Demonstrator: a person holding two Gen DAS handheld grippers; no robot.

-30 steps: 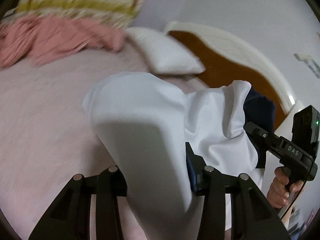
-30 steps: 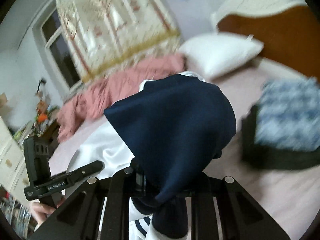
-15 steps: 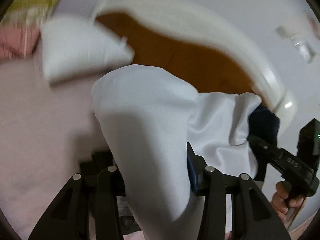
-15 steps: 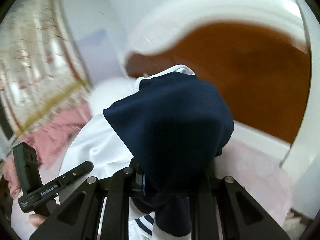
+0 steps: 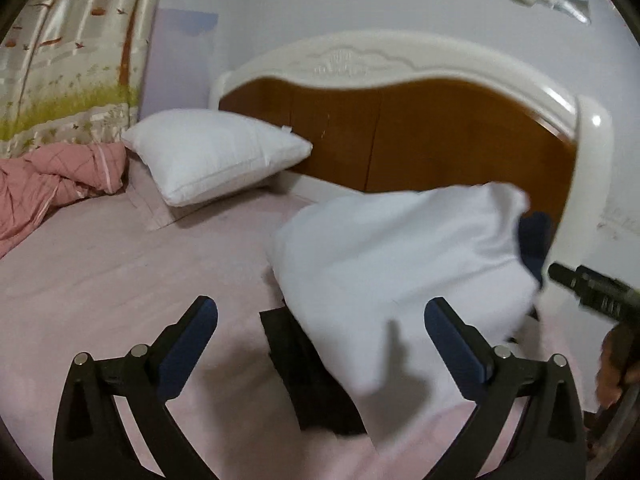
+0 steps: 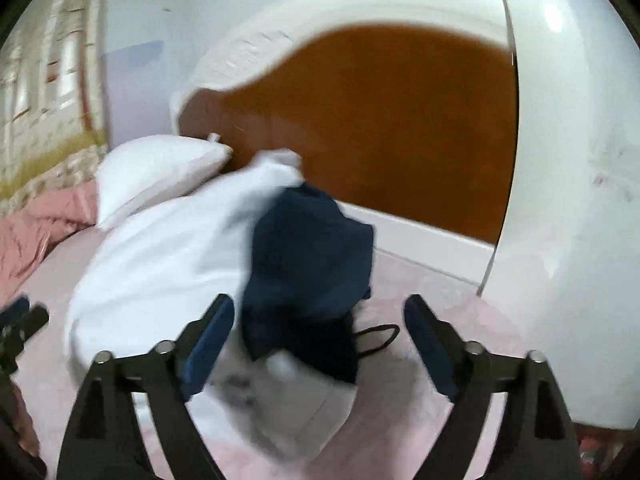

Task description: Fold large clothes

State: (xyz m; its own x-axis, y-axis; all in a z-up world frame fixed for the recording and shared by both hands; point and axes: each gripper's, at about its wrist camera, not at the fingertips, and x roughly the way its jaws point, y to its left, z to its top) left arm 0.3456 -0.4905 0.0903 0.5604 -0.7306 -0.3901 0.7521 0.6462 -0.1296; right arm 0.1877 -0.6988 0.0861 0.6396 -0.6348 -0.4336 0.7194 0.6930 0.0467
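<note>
A white and navy garment (image 5: 400,264) drops blurred in front of both grippers, over a dark folded piece (image 5: 312,376) on the pink bed. My left gripper (image 5: 320,320) has its jaws opening wide, and the white cloth falls free between them without touching the pads. In the right wrist view the garment's navy part (image 6: 312,248) and white part (image 6: 168,256) tumble just ahead of my right gripper (image 6: 320,320). Its jaws are opening too, with the cloth loose between them. The right gripper's tip (image 5: 592,284) shows at the left view's right edge.
The pink bed sheet (image 5: 120,272) stretches to a white and brown headboard (image 5: 420,136). A white pillow (image 5: 216,160) and a pink quilt (image 5: 48,188) lie at the far left. A thin black cord (image 6: 376,338) lies on the sheet. A patterned curtain (image 5: 72,52) hangs at left.
Both grippers swung toward the headboard holding the garment, then opened. The garment left both sets of jaws and now falls onto the dark piece on the bed.
</note>
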